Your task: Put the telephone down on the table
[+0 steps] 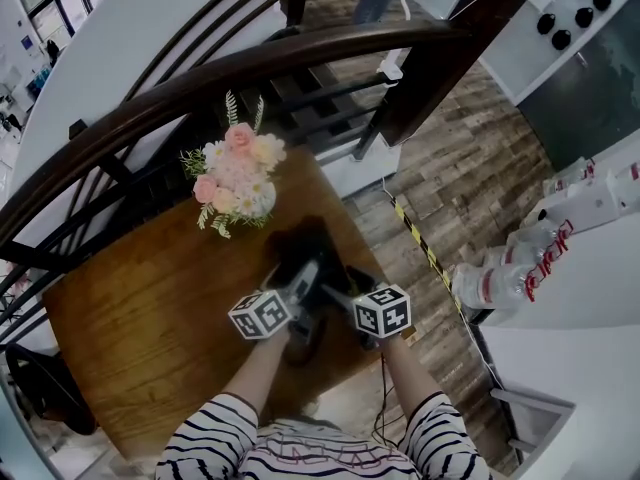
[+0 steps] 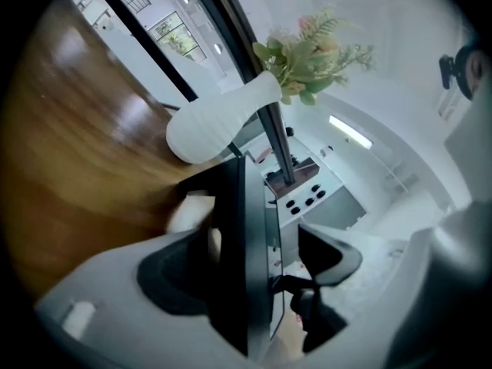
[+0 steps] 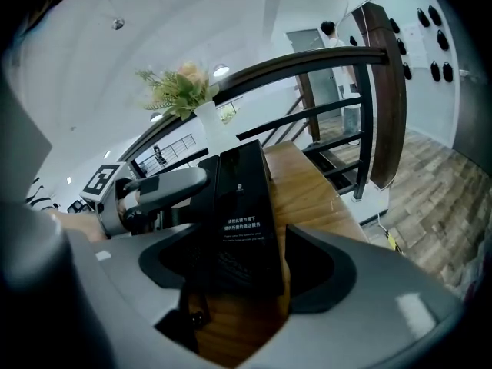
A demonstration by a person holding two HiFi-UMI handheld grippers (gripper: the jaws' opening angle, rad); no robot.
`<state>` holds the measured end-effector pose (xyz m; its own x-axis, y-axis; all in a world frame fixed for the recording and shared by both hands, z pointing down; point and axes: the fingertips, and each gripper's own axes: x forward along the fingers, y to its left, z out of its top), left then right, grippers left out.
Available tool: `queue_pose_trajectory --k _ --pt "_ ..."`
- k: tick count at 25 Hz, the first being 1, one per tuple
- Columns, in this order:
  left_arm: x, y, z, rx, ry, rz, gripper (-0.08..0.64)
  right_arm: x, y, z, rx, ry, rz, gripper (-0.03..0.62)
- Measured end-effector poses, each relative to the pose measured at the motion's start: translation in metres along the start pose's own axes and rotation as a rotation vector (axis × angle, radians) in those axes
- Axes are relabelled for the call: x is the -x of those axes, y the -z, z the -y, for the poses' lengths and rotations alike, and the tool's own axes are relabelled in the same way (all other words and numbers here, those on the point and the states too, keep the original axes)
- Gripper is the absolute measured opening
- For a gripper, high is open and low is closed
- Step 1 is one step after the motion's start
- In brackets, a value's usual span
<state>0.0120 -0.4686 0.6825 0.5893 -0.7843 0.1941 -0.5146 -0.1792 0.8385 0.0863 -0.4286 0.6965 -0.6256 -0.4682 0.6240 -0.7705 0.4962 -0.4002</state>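
1. Right gripper view shows the telephone resting on the table, just in front of the flower vase.
2. Right gripper and left gripper both stand spread wide around it, neither pinching it.
3. Set-down looks done; only drawing both grippers away remains.

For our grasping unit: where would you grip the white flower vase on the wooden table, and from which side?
Probably grip the white vase around its narrow neck, just under the flowers, coming level from the open near side of the table. The flowers cover its top, blocking a grasp from above, and the wooden railing stands close behind it.
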Motion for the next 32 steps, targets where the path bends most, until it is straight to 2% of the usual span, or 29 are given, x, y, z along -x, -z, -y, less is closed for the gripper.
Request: queue_pose_trajectory --k 8,15,23,25,30,32 --pt "0.019 0.010 -0.004 -0.040 -0.065 -0.005 0.393 0.019 0.010 -0.008 -0.024 0.003 0.038 0.333" --pt "0.047 0.015 0.018 -0.097 -0.079 0.013 0.394 0.055 0.016 -0.023 -0.063 0.002 0.123 0.308" --pt "0.096 0.020 0.065 -0.172 -0.045 0.087 0.390 0.113 0.033 -0.051 -0.079 -0.011 0.211 0.285" --pt "0.109 0.026 0.079 -0.204 -0.029 0.081 0.384 0.129 0.038 -0.058 -0.079 -0.006 0.238 0.265" --pt "0.146 0.048 0.114 -0.312 0.012 0.037 0.301 0.170 0.055 -0.079 -0.072 -0.003 0.286 0.224" --pt "0.160 0.060 0.126 -0.349 0.025 0.016 0.295 0.185 0.063 -0.089 -0.067 -0.005 0.301 0.210"
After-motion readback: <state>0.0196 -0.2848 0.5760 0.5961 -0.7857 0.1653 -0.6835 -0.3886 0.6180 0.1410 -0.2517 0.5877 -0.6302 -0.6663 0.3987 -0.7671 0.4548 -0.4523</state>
